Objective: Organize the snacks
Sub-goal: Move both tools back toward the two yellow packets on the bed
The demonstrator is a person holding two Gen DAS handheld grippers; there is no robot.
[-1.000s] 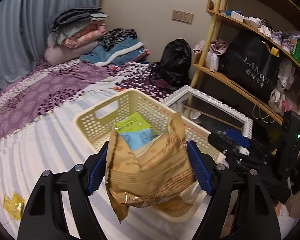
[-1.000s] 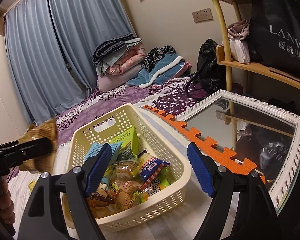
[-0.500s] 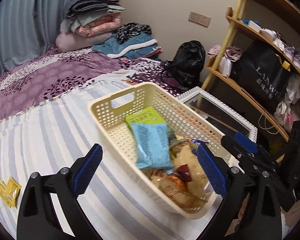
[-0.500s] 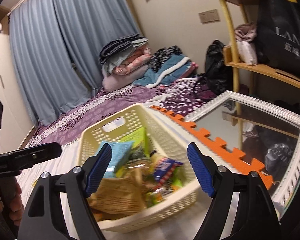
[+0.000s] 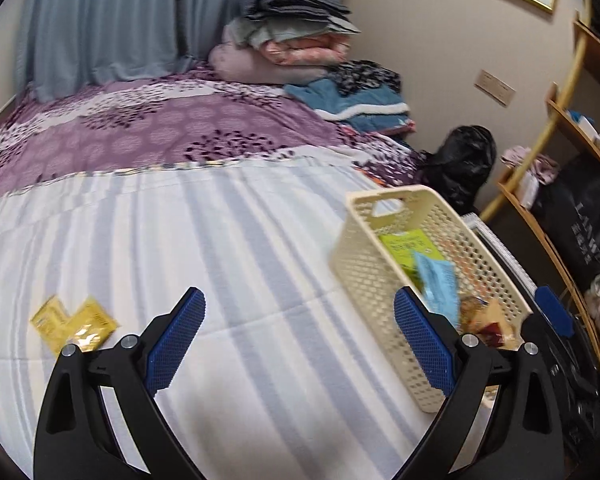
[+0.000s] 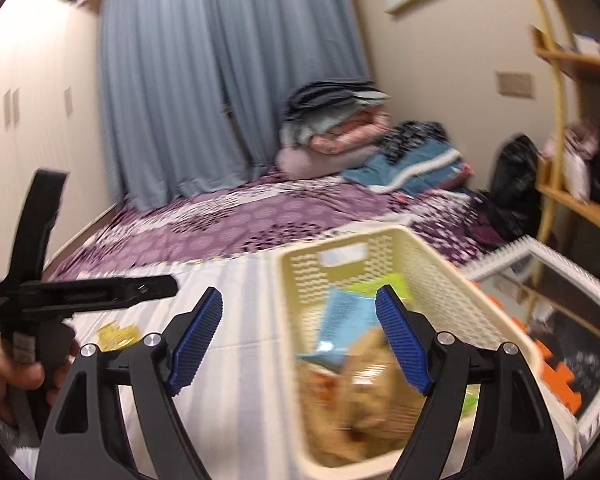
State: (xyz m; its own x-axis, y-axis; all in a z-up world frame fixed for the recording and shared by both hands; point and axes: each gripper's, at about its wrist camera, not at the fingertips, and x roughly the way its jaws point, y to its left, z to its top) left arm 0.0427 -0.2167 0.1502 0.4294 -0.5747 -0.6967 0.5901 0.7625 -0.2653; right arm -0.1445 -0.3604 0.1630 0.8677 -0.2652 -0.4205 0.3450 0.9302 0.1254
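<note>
So the left claw (image 5: 298,344) is spread wide with nothing between its blue pads, hanging over the striped bedspread (image 5: 228,240). The right claw (image 6: 300,340) is easing a bit wider too, and it's empty; the basket just sits behind it in that view.

What's left to tidy: a pair of little yellow packets (image 5: 73,326) lying flat on the bedspread, well to the left of the cream basket (image 5: 364,264) and just off the left claw's left finger. They overlap each other a bit, so I can't tell if they're joined or loose. The basket sits near the bed's right edge and already has a pile in it: a green pack (image 5: 410,246), a light blue pouch (image 5: 436,284), and tan crinkly bags (image 6: 364,384) at the near end.

My guess on handling: those yellow sachets are very light, thin and floppy, probably slick foil or plastic. Lying flat on soft bedding, they give nothing to pinch from above, and the pads could just push them into the fabric or grab a fold of sheet. I'd come in low and nip a raised edge or corner, ideally where the two overlap so both come up together. No crushing worry, but they could slide out of a weak pinch.
</note>
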